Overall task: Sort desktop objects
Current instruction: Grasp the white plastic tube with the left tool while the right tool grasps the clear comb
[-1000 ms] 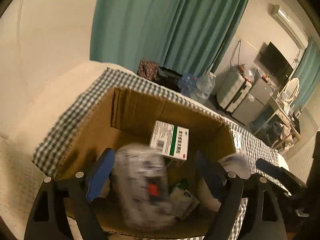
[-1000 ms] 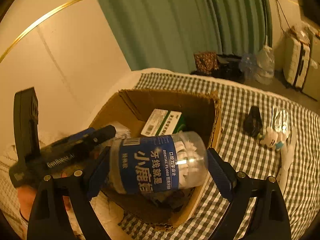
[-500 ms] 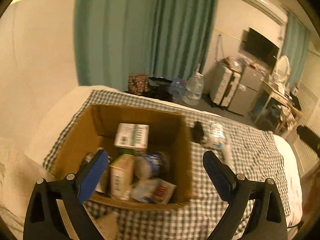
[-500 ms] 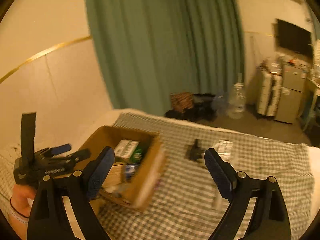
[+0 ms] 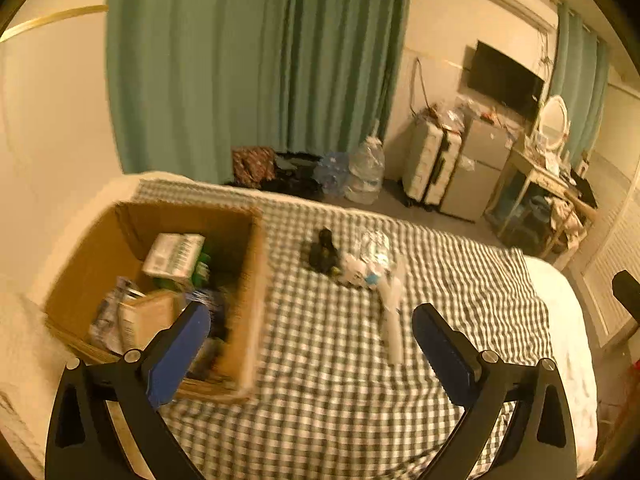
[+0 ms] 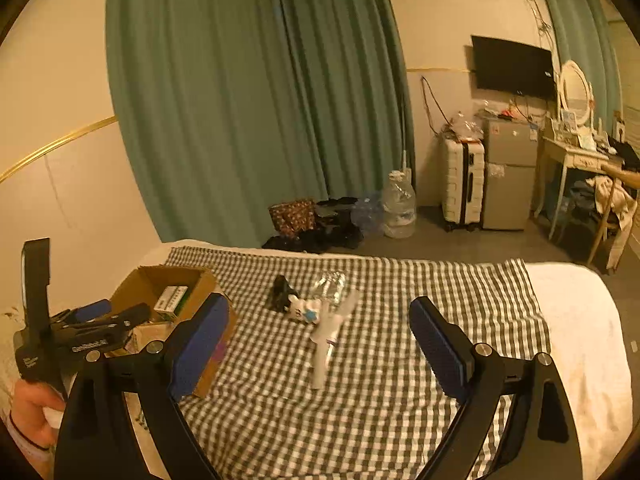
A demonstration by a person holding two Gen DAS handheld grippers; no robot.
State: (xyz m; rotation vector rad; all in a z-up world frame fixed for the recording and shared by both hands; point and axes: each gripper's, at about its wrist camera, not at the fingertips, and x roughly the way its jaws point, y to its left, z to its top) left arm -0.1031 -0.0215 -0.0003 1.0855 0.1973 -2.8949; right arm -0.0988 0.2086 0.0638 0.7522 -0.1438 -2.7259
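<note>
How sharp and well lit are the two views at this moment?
Left wrist: motion blur smears the cardboard box and checked cloth; the tongs stay crisp. Right wrist: sharper, the white tube readable. Both: dim amber cast, strong fisheye bending.

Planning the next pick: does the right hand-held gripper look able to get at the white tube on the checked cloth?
Probably yes. The right hand-held gripper is open and empty, the white tube lies ahead between its fingers, and nothing covers it.

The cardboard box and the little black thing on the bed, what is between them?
Only bare checked blanket lies between the cardboard box and the black object; the right wrist view shows it clearly.
</note>
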